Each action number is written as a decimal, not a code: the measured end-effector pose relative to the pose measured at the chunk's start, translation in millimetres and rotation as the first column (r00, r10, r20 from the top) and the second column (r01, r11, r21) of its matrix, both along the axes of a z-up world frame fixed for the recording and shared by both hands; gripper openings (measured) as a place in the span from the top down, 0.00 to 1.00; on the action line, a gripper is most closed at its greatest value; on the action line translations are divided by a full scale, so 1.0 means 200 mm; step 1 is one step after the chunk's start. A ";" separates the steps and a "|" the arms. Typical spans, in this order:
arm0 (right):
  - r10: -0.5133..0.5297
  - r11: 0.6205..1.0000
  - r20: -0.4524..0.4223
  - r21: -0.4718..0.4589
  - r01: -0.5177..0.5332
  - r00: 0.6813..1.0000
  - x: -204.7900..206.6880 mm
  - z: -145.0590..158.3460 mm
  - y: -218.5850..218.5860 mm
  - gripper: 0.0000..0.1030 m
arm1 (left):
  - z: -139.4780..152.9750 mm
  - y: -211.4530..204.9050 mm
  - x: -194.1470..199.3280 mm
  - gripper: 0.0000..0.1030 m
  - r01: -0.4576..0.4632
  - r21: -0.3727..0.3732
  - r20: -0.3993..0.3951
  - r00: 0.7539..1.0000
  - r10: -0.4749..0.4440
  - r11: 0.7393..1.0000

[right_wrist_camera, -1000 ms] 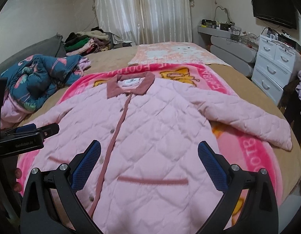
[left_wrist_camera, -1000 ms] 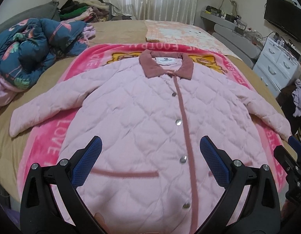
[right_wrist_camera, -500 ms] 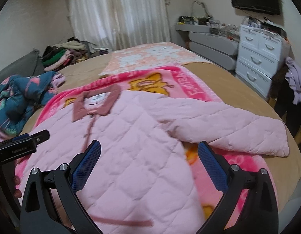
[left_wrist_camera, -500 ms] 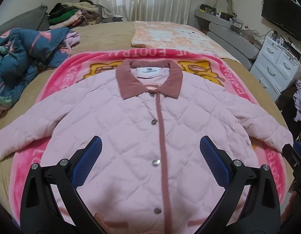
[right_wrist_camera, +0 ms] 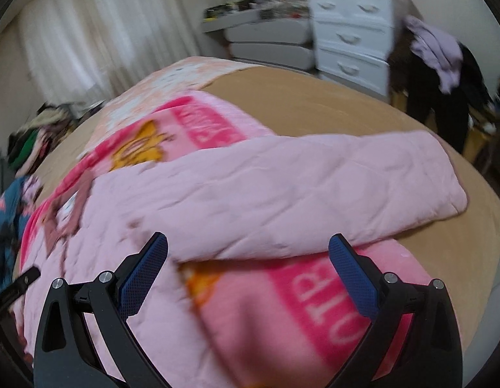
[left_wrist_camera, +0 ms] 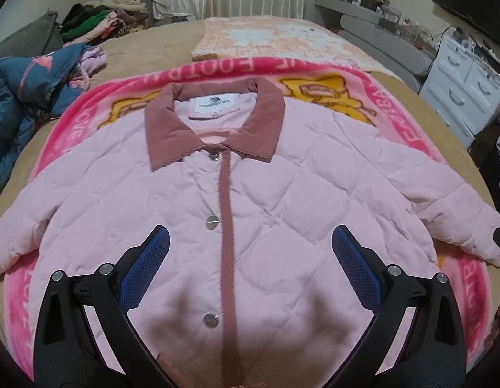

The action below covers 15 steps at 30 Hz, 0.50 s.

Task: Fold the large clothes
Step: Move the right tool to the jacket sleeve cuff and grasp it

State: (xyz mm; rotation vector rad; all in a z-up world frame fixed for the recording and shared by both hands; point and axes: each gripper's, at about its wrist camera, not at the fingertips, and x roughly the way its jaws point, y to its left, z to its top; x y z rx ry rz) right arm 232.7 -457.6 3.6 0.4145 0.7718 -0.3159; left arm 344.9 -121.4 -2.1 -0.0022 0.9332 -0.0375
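Note:
A pale pink quilted jacket (left_wrist_camera: 282, 200) with a dusty-rose collar (left_wrist_camera: 214, 119) and snap placket lies flat, front up, on a pink blanket (left_wrist_camera: 408, 113). My left gripper (left_wrist_camera: 250, 271) hovers open over the jacket's chest, nothing between its blue pads. In the right wrist view, which is blurred, the jacket's right sleeve (right_wrist_camera: 330, 187) stretches out across the blanket (right_wrist_camera: 314, 297) toward the bed edge. My right gripper (right_wrist_camera: 248, 271) is open just short of that sleeve, holding nothing. The jacket's hem is out of sight.
The tan bed (left_wrist_camera: 159, 38) carries a peach blanket (left_wrist_camera: 269, 38) beyond the collar and a crumpled blue floral quilt (left_wrist_camera: 26, 84) at left. A clothes pile (left_wrist_camera: 101, 22) sits at the back left. White drawers (right_wrist_camera: 350, 42) and hanging garments (right_wrist_camera: 440, 55) stand beyond the right bed edge.
My left gripper has moved forward toward the collar. My right gripper has swung right, from over the jacket body toward the right sleeve. Both stayed open.

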 end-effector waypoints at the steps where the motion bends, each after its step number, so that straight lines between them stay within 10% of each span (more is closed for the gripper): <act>1: -0.027 1.000 -0.002 0.013 0.027 1.000 0.00 -0.02 -0.05 0.04 | -0.02 -0.02 0.02 0.09 0.004 0.002 -0.005 1.000 -0.004 1.000; 15: -0.365 0.900 -0.104 0.213 0.379 0.925 -0.11 -0.36 -0.59 0.04 | -0.11 -0.14 0.21 0.09 0.029 0.036 -0.023 0.999 -0.028 0.999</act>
